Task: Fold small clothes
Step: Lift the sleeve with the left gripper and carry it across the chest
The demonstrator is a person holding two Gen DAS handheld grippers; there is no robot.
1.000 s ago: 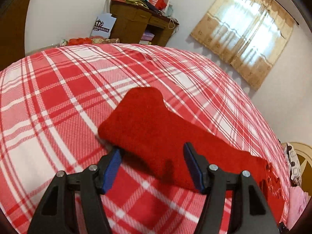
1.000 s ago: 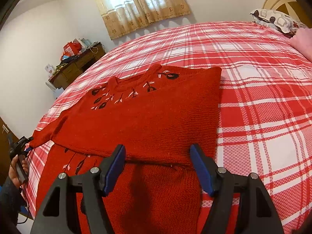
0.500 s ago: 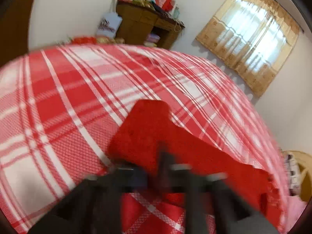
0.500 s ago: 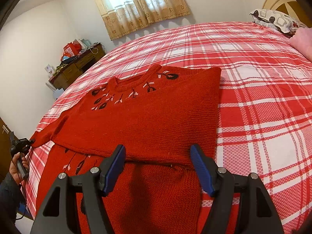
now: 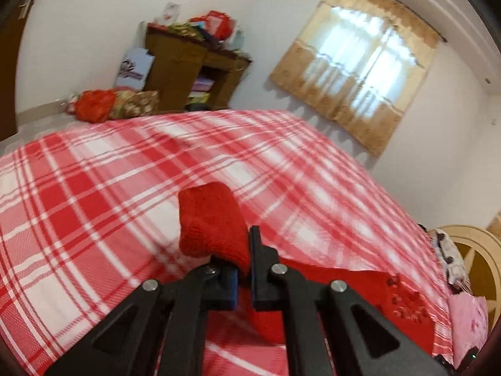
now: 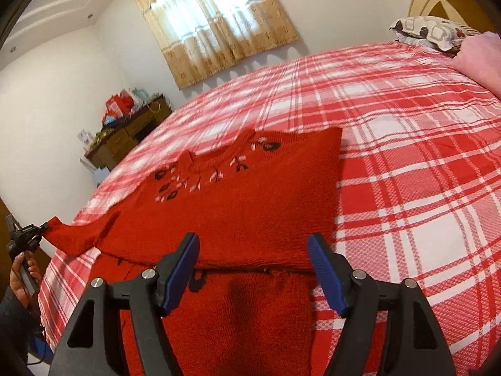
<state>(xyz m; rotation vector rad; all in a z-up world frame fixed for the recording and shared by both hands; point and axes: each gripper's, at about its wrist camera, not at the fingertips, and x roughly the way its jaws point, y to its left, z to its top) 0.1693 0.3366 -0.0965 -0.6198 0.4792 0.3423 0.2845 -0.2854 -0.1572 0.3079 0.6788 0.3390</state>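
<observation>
A red knitted sweater [image 6: 238, 206] with dark flower embroidery at the neck lies on the bed, one side folded over its front. My left gripper [image 5: 242, 269] is shut on the sweater's sleeve cuff [image 5: 213, 222] and holds it lifted off the bed. In the right wrist view the left gripper [image 6: 28, 235] pulls that sleeve [image 6: 69, 238] out at the far left. My right gripper [image 6: 253, 269] is open and empty, hovering over the sweater's lower part near the folded edge.
The bed carries a red and white plaid cover [image 6: 407, 163]. A patterned pillow [image 6: 432, 28] and a pink one [image 6: 482, 62] lie at its head. A wooden desk [image 5: 191, 59] with clutter stands by the wall, near a curtained window [image 5: 360, 72].
My left gripper closed on the sleeve cuff and lifted it off the bed. The right gripper stayed open and moved slightly over the sweater.
</observation>
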